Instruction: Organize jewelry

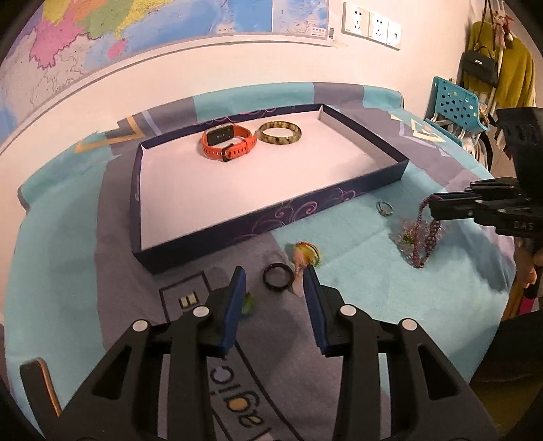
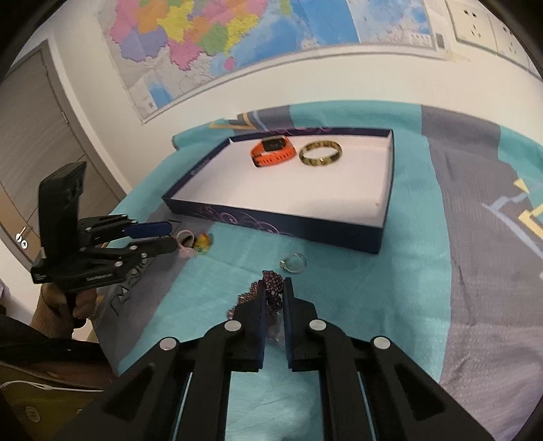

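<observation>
A dark blue tray (image 1: 370,135) (image 2: 285,229) with a white floor holds an orange watch (image 1: 227,140) (image 2: 273,151) and a mottled bangle (image 1: 280,132) (image 2: 320,153). My left gripper (image 1: 275,276) (image 2: 171,234) is open just above a black ring (image 1: 278,276) and a pink and yellow trinket (image 1: 303,259) (image 2: 203,241) on the cloth. My right gripper (image 2: 274,286) (image 1: 432,203) is shut on a purple beaded bracelet (image 2: 271,291) (image 1: 424,237), which hangs from it above the cloth. A silver ring (image 1: 384,207) (image 2: 294,263) lies near the tray.
A teal and grey cloth (image 1: 373,288) (image 2: 424,271) covers the table. A small green piece (image 1: 248,302) lies by my left finger. A map and wall sockets (image 1: 370,23) are behind. A blue basket (image 1: 454,101) and hanging clothes stand at the far right.
</observation>
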`<state>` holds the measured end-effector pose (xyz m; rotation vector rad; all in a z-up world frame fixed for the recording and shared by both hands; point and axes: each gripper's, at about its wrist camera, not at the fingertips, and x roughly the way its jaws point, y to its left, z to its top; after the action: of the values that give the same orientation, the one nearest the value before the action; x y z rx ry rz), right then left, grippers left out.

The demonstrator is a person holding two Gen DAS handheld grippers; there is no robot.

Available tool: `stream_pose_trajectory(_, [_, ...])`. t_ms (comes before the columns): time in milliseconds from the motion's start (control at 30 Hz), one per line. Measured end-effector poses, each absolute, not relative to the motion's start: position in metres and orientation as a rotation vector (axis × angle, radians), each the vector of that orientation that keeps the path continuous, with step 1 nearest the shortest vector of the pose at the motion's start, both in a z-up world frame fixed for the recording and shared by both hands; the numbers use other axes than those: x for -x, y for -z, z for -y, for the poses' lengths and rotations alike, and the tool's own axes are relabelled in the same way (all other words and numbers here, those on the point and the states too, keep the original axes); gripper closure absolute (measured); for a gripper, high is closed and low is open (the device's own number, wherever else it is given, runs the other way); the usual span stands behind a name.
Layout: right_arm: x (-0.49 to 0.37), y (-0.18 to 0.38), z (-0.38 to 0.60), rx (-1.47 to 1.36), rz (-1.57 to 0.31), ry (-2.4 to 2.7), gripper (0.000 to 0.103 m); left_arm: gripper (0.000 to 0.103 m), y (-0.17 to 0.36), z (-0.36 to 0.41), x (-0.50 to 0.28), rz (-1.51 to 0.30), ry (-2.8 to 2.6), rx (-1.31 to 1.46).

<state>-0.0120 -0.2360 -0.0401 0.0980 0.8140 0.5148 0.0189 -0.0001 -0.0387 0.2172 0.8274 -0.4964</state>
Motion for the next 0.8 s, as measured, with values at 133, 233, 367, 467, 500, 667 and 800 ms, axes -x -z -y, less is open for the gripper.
stream_pose_trajectory(133, [0.013, 0.032, 0.234, -0.097, -0.795, -0.526, 0.095, 0.067, 0.035, -0.006, -0.022, -0.828, 0.540, -0.169])
stream_pose_trajectory(233, [0.012, 0.032, 0.234, -0.100, -0.792, -0.531, 0.095, 0.069, 0.041, 0.000, -0.020, -0.839, 0.560, -0.188])
stream_pose_trajectory(367, [0.011, 0.033, 0.234, -0.110, -0.796, -0.533, 0.095, 0.076, 0.049, 0.014, -0.016, -0.851, 0.603, -0.210])
stream_pose_trajectory(467, [0.013, 0.030, 0.235, -0.114, -0.790, -0.536, 0.095, 0.079, 0.052, 0.025, -0.012, -0.852, 0.644, -0.222])
stream_pose_trajectory(500, [0.013, 0.029, 0.235, -0.114, -0.786, -0.537, 0.095, 0.079, 0.052, 0.029, -0.010, -0.850, 0.661, -0.228])
stream_pose_trajectory(667, [0.015, 0.020, 0.235, -0.117, -0.760, -0.549, 0.095, 0.076, 0.053, 0.032, 0.000, -0.837, 0.702, -0.246])
stream_pose_trajectory(800, [0.014, 0.015, 0.236, -0.128, -0.743, -0.564, 0.095, 0.076, 0.048, 0.013, -0.009, -0.837, 0.613, -0.211])
